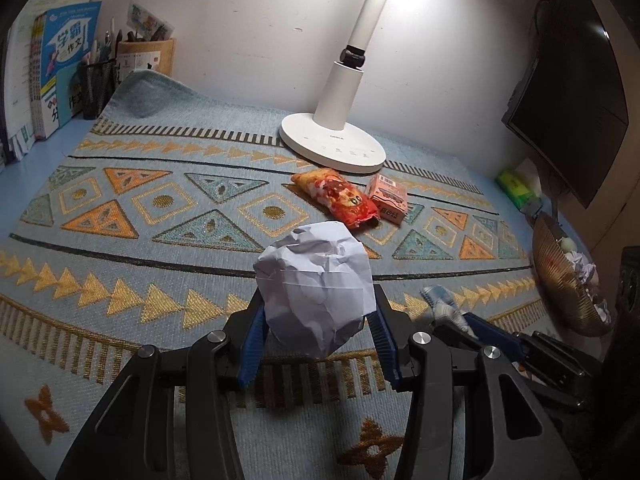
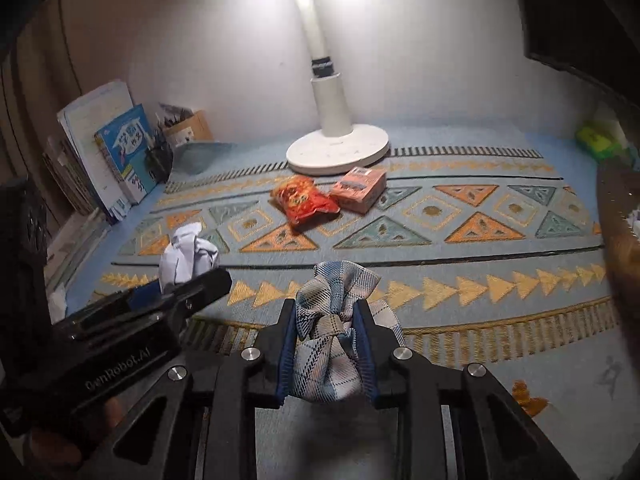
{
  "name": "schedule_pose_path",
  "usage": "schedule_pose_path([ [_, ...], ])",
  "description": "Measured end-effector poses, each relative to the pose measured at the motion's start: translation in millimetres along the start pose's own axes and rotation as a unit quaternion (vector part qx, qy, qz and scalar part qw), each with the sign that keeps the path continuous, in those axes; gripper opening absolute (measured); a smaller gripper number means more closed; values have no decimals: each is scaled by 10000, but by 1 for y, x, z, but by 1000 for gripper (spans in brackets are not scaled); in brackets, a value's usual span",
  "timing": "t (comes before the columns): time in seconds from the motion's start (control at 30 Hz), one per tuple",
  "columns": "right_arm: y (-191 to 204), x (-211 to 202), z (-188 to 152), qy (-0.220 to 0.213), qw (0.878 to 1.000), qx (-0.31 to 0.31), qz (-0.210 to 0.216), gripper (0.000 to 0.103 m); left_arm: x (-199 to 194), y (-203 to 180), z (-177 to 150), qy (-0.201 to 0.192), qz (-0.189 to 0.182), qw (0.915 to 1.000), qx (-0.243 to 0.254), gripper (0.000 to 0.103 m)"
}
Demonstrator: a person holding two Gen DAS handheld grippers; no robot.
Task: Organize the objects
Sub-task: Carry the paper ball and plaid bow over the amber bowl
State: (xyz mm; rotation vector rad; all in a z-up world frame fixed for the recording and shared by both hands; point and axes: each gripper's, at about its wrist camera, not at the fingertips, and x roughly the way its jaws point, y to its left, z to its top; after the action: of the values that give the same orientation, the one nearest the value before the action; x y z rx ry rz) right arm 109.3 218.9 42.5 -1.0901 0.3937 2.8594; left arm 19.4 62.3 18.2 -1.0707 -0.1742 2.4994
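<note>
Paper, crumpled into a ball [image 1: 316, 288], sits clamped between my left fingers [image 1: 318, 320], lifted clear of the desk. My right fingers [image 2: 326, 344] are pinched tight on a bunched plaid cloth [image 2: 336, 320], which fills the gap between the blue pads [image 2: 286, 352]. So both hands are loaded, and I judge the step in hand to be carrying, not picking. At the far right edge of the left view a woven basket [image 1: 560, 280] already holds crumpled scraps, so the paper likely belongs there; where the cloth goes I cannot tell. The next move calls for swinging each load over its place without the two grippers knocking, as they hang near each other. An orange snack bag [image 1: 340, 200] and a pink box [image 1: 388, 196] lie just beside each other in front of the white lamp base [image 1: 332, 144], not yet dealt with. A patterned blue mat [image 1: 160, 240] covers the desk; books [image 1: 60, 68] and a pen holder [image 1: 96, 88] stand at the back left against a pale wall, under the lamp's light.
</note>
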Motion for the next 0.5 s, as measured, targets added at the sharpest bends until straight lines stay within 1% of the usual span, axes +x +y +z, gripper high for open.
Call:
schedule_pose_path([
  [0.07,-19,-29,11,-291,9994,177,-90,27,-9,-18,-2,-61,-23,9998,164,44],
  [0.13,-42,-60,24,-502,9980,355,-122,27,-21,-41,0,-223,-133,9992,314,44],
  [0.17,-54,-78,30,-658,9967,442,-167,27,-27,-54,3,-271,-234,9986,395,44],
  [0.23,-78,-118,41,-1042,9923,532,-404,27,-37,-83,13,-366,-576,9961,563,44],
  [0.3,-104,-157,49,-1427,9840,641,-855,27,-44,-117,26,-477,-839,9926,737,44],
  [0.37,-131,-191,56,-1719,9737,816,-1252,27,-46,-153,39,-537,-1136,9880,897,44],
  [0.43,-159,-217,62,-1883,9643,1036,-1548,27,-42,-189,51,-493,-1478,9825,1017,44],
  [0.5,-183,-233,65,-1976,9566,1246,-1743,27,-34,-223,58,-454,-1675,9779,1167,44],
])
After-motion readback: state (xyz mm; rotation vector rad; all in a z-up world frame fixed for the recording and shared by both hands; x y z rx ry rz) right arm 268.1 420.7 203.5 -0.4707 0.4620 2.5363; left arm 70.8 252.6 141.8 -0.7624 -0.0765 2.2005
